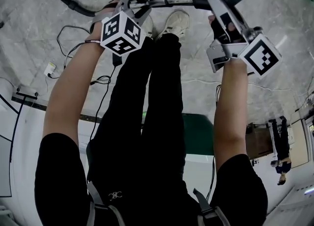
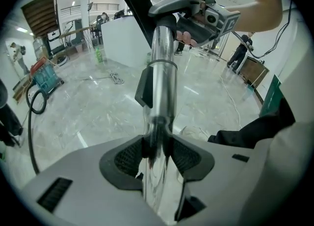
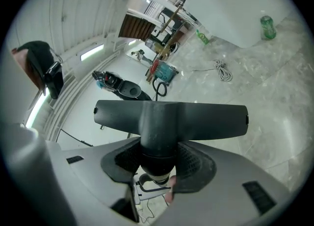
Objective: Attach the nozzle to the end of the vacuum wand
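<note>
Plastic, dark grey and matt, makes up the nozzle; it is T-shaped, with a long flat bar across the top and a round neck below; in the right gripper view the bar lies crosswise just beyond the jaws and the neck drops between them. The right gripper is closed on that neck, its ribbed black pads pressing on either side.

The wand is a polished metal tube that mirrors the room, with a black latch on its side; the left gripper clamps it near one end, pads tight against the tube, and the tube runs away from those jaws toward the right gripper.

In the head view the wand lies crosswise near the top of the picture, held above the person's shoes and the marble floor; its far end meets the nozzle's neck at the right gripper, though whether the two are fully seated I cannot tell.

Both arms reach forward and well apart; the left forearm and the right forearm are bare and nearly straight; the left gripper tips down toward the floor, the right one sits nearer level; the left marker cube and the right marker cube face the head camera.
</note>
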`<move>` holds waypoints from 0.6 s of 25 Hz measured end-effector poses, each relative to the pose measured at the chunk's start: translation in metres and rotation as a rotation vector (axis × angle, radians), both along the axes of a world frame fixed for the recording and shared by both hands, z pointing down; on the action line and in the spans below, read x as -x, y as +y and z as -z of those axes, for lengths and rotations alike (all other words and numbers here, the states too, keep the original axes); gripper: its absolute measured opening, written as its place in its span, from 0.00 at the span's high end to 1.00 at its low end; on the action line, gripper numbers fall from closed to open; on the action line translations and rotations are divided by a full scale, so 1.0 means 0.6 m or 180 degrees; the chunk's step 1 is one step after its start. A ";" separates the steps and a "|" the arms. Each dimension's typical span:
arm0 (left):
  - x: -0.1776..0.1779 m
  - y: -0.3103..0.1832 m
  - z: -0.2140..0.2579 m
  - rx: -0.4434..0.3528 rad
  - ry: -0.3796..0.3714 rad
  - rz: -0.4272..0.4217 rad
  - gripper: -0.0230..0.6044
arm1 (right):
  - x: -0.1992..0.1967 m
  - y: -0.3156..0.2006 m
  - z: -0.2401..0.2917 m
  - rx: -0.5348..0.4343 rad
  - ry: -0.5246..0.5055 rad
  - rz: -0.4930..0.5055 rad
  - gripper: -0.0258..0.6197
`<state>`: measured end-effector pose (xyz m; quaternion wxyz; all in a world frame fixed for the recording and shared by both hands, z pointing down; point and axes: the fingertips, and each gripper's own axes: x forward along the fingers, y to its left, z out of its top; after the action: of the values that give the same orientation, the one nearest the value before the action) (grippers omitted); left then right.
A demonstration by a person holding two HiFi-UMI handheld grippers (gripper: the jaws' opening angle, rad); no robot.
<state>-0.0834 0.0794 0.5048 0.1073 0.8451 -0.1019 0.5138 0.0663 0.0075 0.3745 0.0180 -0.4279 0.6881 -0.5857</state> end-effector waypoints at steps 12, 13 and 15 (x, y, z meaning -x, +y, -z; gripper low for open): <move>0.011 -0.001 0.003 0.0040 -0.0045 0.0001 0.68 | 0.053 -0.008 0.031 -0.0502 0.0590 0.0632 0.67; 0.013 0.000 0.003 0.0049 -0.0042 -0.0003 0.68 | 0.060 -0.007 0.032 -0.0523 0.0585 0.0771 0.67; 0.015 0.002 0.005 0.0059 -0.0014 -0.0023 0.68 | 0.068 -0.006 0.034 -0.0534 0.0462 0.1009 0.67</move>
<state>-0.0924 0.0803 0.5018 0.1130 0.8433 -0.0943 0.5170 0.0254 0.0041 0.3542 -0.0886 -0.3523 0.7928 -0.4894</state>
